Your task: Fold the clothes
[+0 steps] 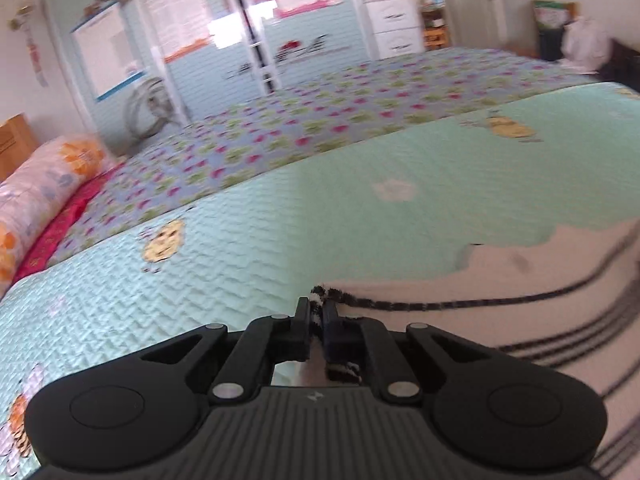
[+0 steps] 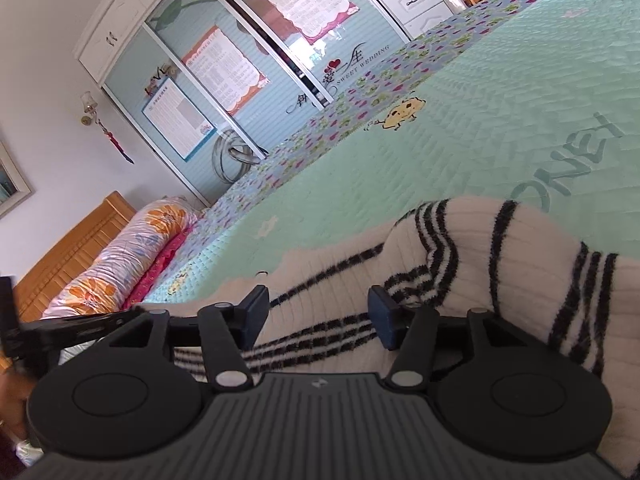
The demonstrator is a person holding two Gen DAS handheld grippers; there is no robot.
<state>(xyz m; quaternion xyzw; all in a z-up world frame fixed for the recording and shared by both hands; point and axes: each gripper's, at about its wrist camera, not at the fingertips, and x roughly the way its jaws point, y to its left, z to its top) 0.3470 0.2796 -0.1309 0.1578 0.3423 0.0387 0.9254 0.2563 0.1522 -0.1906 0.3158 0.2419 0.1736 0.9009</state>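
The bed (image 1: 248, 248) carries a striped sweater (image 2: 480, 240). Left claw (image 1: 318, 320) is clamped on its striped edge, the garment extending rightward. Right claw (image 2: 318, 316) stands wide, pads apart above the knit.

Green quilt (image 1: 280, 216) lies bare beyond the sweater (image 2: 480, 248); bolster (image 1: 44, 184) borders its far edge.

Count: one striped sweater (image 2: 460, 248); two grippers, left gripper (image 1: 318, 312) and right gripper (image 2: 318, 312); one floral bolster pillow (image 2: 128, 256); two quilts, green quilt (image 2: 460, 140) and patterned quilt (image 1: 320, 120).
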